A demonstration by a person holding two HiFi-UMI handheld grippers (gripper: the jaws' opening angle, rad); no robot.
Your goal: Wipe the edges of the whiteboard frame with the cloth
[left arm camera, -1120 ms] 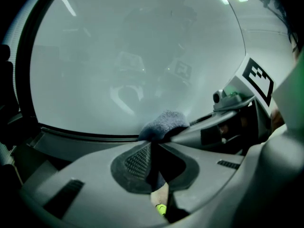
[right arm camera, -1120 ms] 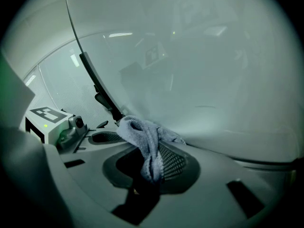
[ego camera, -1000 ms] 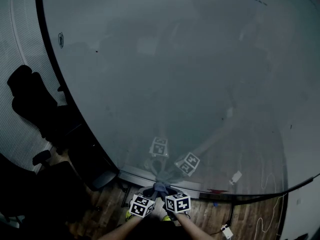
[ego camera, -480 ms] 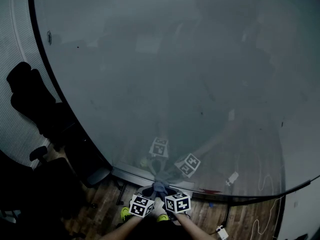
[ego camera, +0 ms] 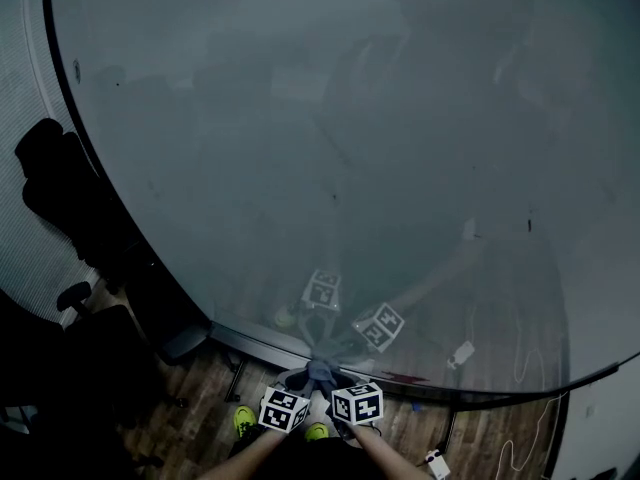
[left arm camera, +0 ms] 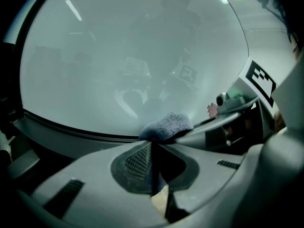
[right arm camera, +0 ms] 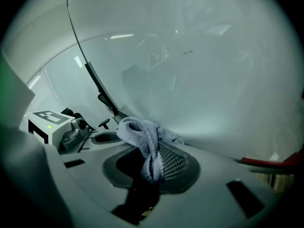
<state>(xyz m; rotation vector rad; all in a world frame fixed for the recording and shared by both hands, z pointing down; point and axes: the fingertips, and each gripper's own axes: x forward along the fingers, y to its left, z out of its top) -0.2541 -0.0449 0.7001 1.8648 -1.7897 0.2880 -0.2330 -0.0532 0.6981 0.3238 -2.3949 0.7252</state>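
Your left tongs [left arm camera: 154, 146] and, just right of them, your right tongs [right arm camera: 152, 161] are both clamped on the bunched cloth [ego camera: 320, 373], which sits just ahead of both at the bottom edge of the whiteboard frame [ego camera: 256, 344], whose length runs left to right.

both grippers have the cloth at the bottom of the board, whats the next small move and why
Probably press the cloth onto the bottom frame rail and slide it right. The left hand-held gripper and right hand-held gripper are both shut on it, it sits at the rail, and most of the rail lies rightward.
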